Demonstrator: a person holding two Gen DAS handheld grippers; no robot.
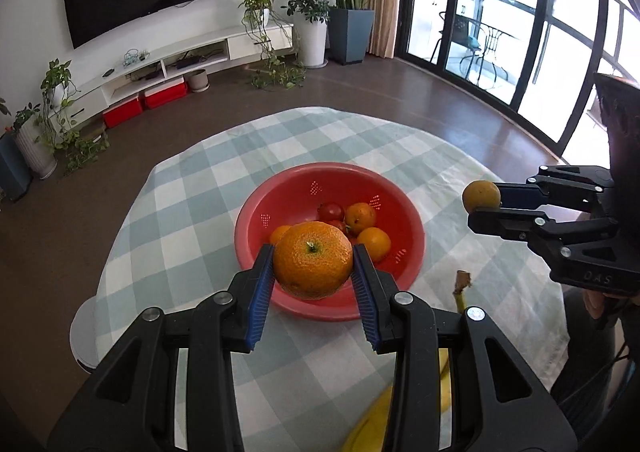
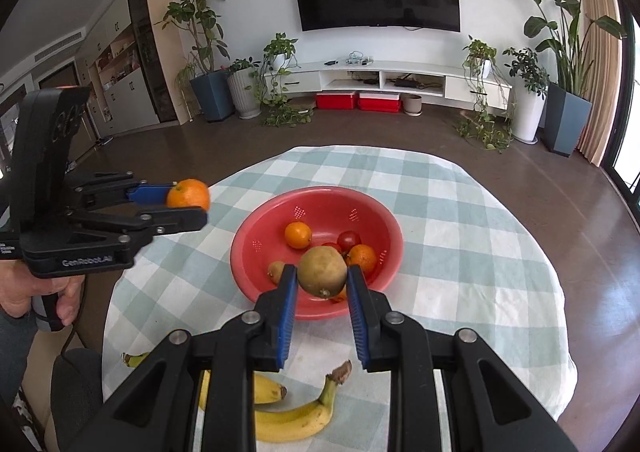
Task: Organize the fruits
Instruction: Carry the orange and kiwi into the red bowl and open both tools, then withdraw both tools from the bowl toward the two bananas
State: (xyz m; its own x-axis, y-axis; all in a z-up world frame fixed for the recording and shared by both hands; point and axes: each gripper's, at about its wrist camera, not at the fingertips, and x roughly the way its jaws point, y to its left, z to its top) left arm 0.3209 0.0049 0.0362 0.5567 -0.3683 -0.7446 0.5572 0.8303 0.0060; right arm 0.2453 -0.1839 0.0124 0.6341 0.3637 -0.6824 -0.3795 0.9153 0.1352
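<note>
My left gripper is shut on an orange and holds it above the near rim of the red bowl. My right gripper is shut on a brown-green round fruit, also held over the bowl's near side. The bowl holds several oranges and tomatoes. Each gripper shows in the other's view: the right one at the bowl's right, the left one at the bowl's left. Bananas lie on the checked cloth, nearer than the bowl.
The round table has a green-and-white checked cloth. A banana stem sticks up right of the bowl in the left wrist view. Beyond the table are brown floor, a TV wall with a white shelf, plants and glass doors.
</note>
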